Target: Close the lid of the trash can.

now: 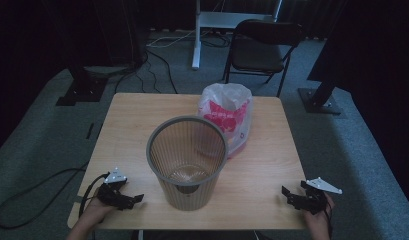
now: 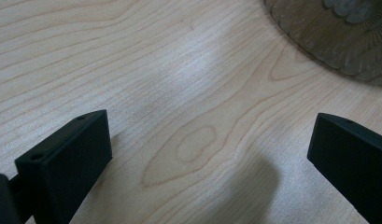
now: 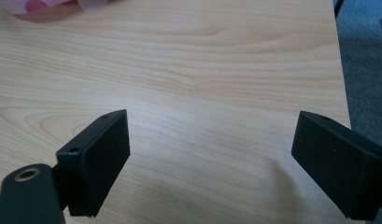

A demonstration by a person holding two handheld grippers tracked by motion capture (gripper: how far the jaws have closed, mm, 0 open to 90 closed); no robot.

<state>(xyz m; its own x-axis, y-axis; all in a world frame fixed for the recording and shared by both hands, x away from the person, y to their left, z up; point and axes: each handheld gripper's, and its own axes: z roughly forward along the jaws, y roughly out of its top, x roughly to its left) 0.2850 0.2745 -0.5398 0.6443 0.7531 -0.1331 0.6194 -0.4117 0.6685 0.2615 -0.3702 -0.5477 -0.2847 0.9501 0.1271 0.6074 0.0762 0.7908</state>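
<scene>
Both tongs, left (image 1: 133,199) and right (image 1: 288,192), gape wide over woodgrain table (image 1: 272,150); ribbed round bin (image 1: 187,162) between.

both claws, left claw (image 1: 133,199) and right claw (image 1: 288,192), gape wide.

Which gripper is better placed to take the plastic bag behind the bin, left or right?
Probably the right gripper. The plastic bag sits behind the bin, toward the right, with bare table between. The left gripper has the bin in its way.
</scene>
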